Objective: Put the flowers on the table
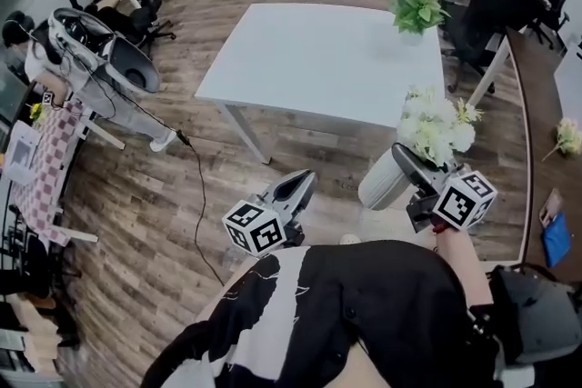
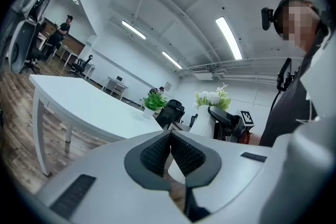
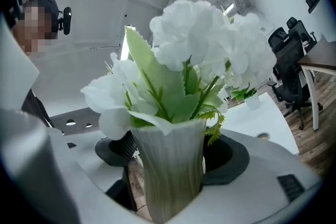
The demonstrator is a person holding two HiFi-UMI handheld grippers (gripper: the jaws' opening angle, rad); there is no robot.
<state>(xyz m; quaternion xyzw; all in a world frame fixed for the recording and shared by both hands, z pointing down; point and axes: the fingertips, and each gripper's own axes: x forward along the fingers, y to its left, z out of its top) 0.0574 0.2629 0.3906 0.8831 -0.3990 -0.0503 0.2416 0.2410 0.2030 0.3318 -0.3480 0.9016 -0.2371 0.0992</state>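
Note:
A white ribbed vase of white flowers hangs over the wooden floor, just short of the white table's near right corner. My right gripper is shut on the vase, its jaws pressing either side of the vase body below the blooms. Lower left, my left gripper is shut with its ribbed pads together and nothing between them. From the left gripper view the flowers show to the right, beyond the table.
A green plant in a white pot stands at the table's far right corner. Black office chairs and a brown desk with another flower bunch lie to the right. A cable crosses the floor at left.

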